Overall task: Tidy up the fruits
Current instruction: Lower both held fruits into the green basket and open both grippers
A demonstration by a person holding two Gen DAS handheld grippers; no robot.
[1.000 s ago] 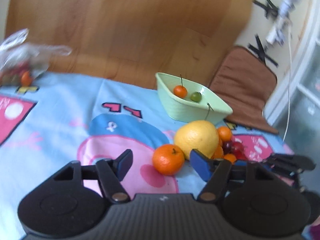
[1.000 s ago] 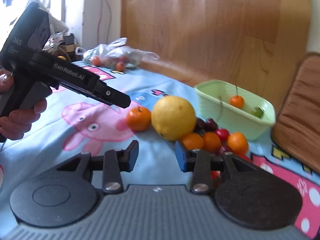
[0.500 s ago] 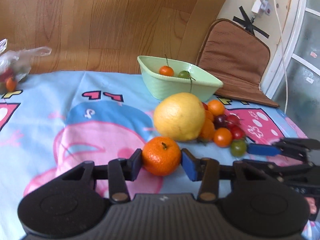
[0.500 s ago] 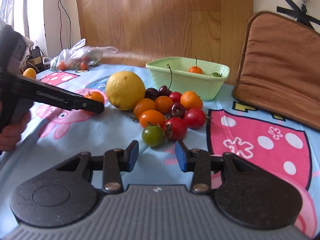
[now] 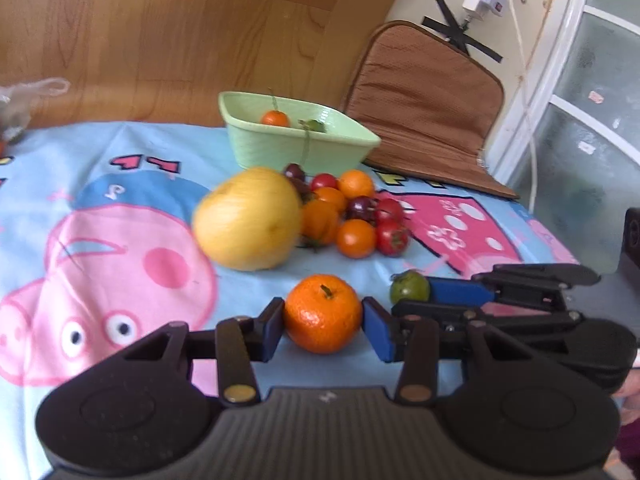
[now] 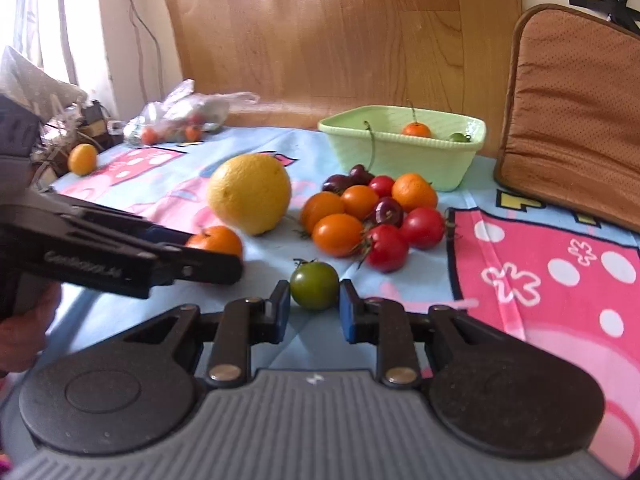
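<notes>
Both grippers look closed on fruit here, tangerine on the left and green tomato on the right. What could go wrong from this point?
1. The left gripper and right gripper sit close together; lifting both could knock them.
2. The round green tomato might squirt from the pads.
3. The tangerine has the big yellow citrus just behind it, which could roll.

Right gripper (image 6: pixel 315 310): black with blue pads; jaws just closed onto the small round green tomato (image 6: pixel 314 285).
Large round yellow citrus (image 6: pixel 249 193): behind-left of the tomato.
Heap of orange and red tomatoes (image 6: pixel 372 216): behind-right of it.
Pale green plastic basket (image 6: pixel 404 152): behind the heap.
Left gripper (image 6: pixel 216 258): left of the tomato, around an orange mandarin (image 6: pixel 216 240).
</notes>
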